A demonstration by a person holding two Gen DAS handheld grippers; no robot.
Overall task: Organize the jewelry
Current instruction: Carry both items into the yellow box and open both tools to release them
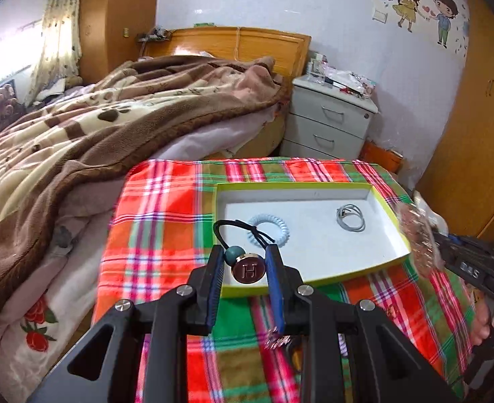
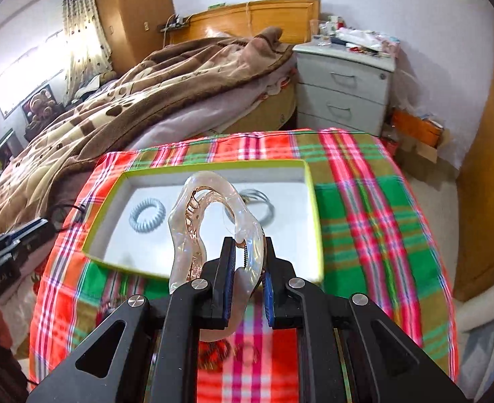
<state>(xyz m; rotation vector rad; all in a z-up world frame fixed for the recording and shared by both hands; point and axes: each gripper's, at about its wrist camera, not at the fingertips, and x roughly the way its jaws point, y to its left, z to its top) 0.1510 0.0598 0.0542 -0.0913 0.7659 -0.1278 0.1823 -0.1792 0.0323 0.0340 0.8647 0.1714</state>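
A shallow white tray with a yellow-green rim (image 1: 294, 185) (image 2: 213, 164) lies on a red and green plaid cloth (image 1: 166, 221) (image 2: 364, 208). Inside it are a pale blue spiral hair tie (image 1: 282, 231) (image 2: 137, 223) and grey rings (image 1: 339, 218) (image 2: 267, 211). My left gripper (image 1: 245, 258) is shut on a black hair tie (image 1: 248, 268) with a teal bead and a round "H" charm, held above the tray's near edge. My right gripper (image 2: 248, 252) is shut on a clear pinkish claw clip (image 2: 213, 184) over the tray. The left wrist view shows that clip as a blur (image 1: 418, 235) at the right.
A bed with a brown paw-print blanket (image 1: 79, 134) flanks the cloth on the left. A white nightstand (image 1: 330, 117) with clutter stands behind it. Small blurred pieces lie on the cloth under the grippers (image 1: 277, 339) (image 2: 213, 352). A paper roll (image 2: 482, 305) is at the lower right.
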